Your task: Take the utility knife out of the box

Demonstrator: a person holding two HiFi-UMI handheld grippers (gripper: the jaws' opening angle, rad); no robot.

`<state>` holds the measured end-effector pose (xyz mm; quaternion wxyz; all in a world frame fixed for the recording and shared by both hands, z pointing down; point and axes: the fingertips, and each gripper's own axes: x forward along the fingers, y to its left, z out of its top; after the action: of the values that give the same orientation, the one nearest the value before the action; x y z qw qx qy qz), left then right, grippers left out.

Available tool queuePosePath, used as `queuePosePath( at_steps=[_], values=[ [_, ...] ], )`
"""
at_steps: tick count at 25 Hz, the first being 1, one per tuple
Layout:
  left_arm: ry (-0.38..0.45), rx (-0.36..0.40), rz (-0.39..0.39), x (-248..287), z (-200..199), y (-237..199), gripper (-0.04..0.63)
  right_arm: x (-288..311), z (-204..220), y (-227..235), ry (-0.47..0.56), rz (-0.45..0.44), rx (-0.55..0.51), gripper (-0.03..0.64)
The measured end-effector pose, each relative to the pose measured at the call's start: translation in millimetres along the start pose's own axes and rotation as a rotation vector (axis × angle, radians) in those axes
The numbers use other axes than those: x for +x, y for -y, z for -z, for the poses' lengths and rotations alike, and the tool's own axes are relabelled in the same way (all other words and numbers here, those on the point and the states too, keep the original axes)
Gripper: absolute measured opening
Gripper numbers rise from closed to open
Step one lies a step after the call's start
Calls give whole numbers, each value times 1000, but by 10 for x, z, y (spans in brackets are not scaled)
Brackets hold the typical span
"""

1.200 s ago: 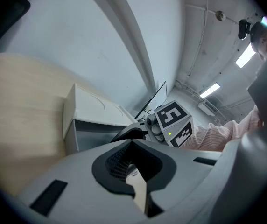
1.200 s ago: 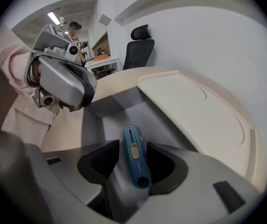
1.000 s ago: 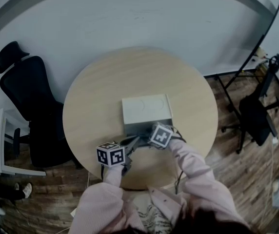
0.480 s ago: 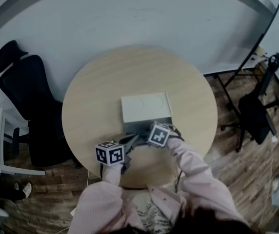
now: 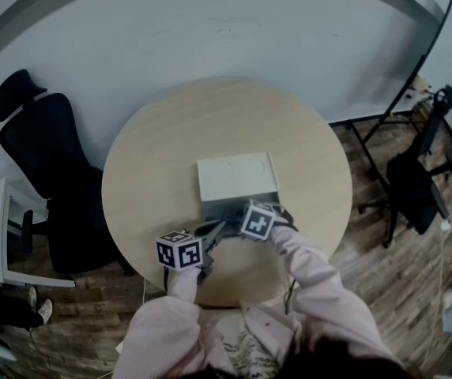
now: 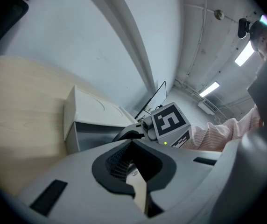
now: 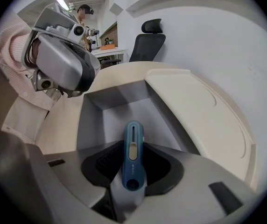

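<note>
**Knife gripped, not yet lifted out**

Left: the left gripper (image 6: 132, 143) is held low over the table (image 5: 155, 172), just beside the near left corner of the box (image 5: 224, 206). Its jaws are seen pressed together, with nothing between them.

Centre: the box is found already open, its lid (image 5: 238, 176) laid back flat on the far side, so the grey compartment is exposed. The knife (image 7: 133, 157), blue with a pale slider, is seen lying on the compartment floor, still inside the walls.

Right: the right gripper (image 7: 133, 146) is pointed steeply down into the compartment. Its jaws have just been closing, and the knife's near end appears pinched between the pads.

Judged done: box opened, reach made, grip taken.

Judged left: the knife is to be raised clear of the walls and brought out over the table. No lift is shown yet.
</note>
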<state>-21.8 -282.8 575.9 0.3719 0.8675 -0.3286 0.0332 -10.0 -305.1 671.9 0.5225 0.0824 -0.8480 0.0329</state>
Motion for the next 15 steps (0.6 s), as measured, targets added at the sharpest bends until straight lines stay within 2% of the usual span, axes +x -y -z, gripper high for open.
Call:
queuePosePath(
  at_steps=[8,15],
  values=[
    [17,18,-2,-23,-32,24,0,-26,-33,-12,41,3,37,140],
    [27,40,-8,-58,-47,48,-1,-136,-126,4,128,24,110,141]
  ],
)
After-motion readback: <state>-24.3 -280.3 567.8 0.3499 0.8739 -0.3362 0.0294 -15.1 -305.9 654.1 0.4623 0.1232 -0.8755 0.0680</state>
